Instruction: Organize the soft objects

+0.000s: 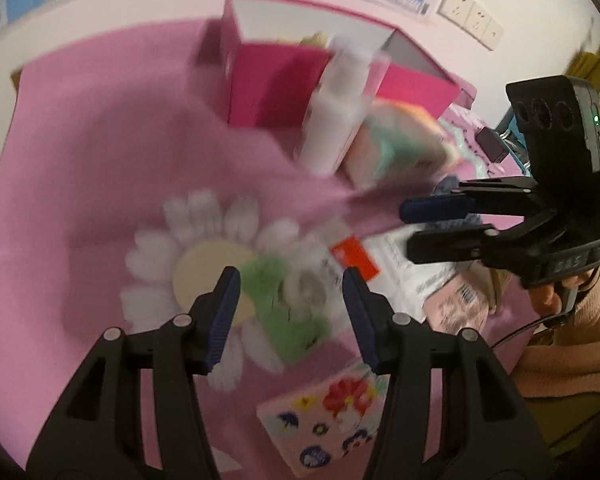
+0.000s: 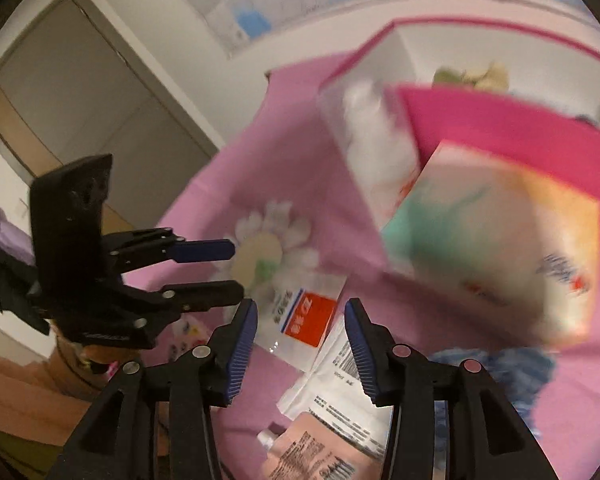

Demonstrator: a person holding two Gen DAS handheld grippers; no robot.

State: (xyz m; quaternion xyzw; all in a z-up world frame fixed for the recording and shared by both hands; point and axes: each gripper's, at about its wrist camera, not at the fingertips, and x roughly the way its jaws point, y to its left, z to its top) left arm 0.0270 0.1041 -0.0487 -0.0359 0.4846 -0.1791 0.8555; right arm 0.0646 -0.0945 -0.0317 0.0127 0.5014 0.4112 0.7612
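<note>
A daisy-shaped plush (image 1: 204, 264) with a green patch (image 1: 288, 312) lies on the pink cloth (image 1: 100, 160); it also shows in the right wrist view (image 2: 268, 244). My left gripper (image 1: 292, 312) is open and empty just above it. My right gripper (image 2: 300, 340) is open and empty over white packets (image 2: 300, 316); it shows in the left wrist view (image 1: 416, 228). A blue fuzzy item (image 2: 496, 368) lies at the right. An open pink box (image 1: 284, 84) stands behind, something pale inside (image 2: 472, 74).
A white bottle in a clear pack (image 1: 336, 108) and a pastel tissue pack (image 1: 396, 144) lean against the box. A pink pouch (image 2: 312, 452) and a flowered card (image 1: 332, 412) lie near the front. A wall with sockets (image 1: 472, 16) is behind.
</note>
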